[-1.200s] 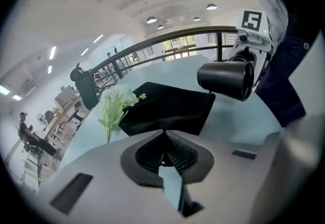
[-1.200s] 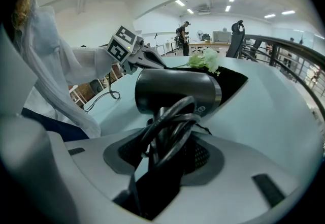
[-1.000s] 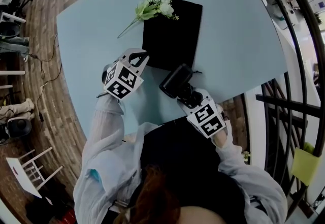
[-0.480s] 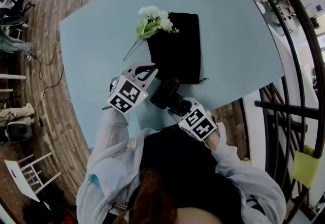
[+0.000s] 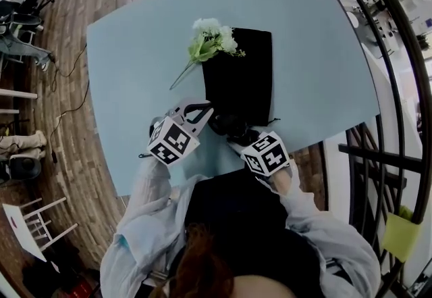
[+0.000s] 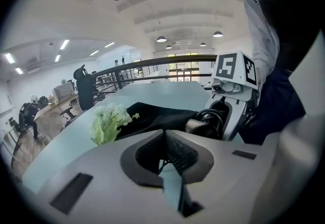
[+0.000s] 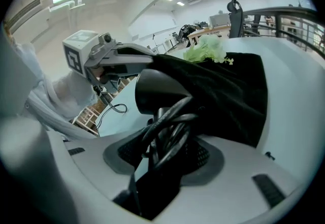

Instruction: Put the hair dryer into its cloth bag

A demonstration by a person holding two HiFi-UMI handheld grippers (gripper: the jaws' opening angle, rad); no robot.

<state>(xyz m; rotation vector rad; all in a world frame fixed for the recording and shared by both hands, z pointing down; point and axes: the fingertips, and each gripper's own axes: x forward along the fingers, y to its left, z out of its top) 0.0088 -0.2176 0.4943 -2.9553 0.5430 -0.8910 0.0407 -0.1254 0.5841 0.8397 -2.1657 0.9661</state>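
Head view: black cloth bag [image 5: 239,77] lies flat on the pale blue bench [image 5: 135,53]; the black hair dryer [image 5: 227,125] sits at the bag's near mouth.
Left gripper view: left gripper [image 6: 163,153] pinched shut on the bag's hem, probably lifting the mouth open.
Right gripper view: right gripper [image 7: 162,154] clamps the dryer's cord-wrapped handle, barrel nosing under the cloth.

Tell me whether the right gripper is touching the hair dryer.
Touching. Right gripper view shows the right gripper clamped on the hair dryer's handle and cord.

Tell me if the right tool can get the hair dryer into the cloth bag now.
Probably yes: the right tool holds the hair dryer with its nose at the cloth bag, whose near edge the left tool seems to lift. Nothing lies between; the flowers sit at the far end.
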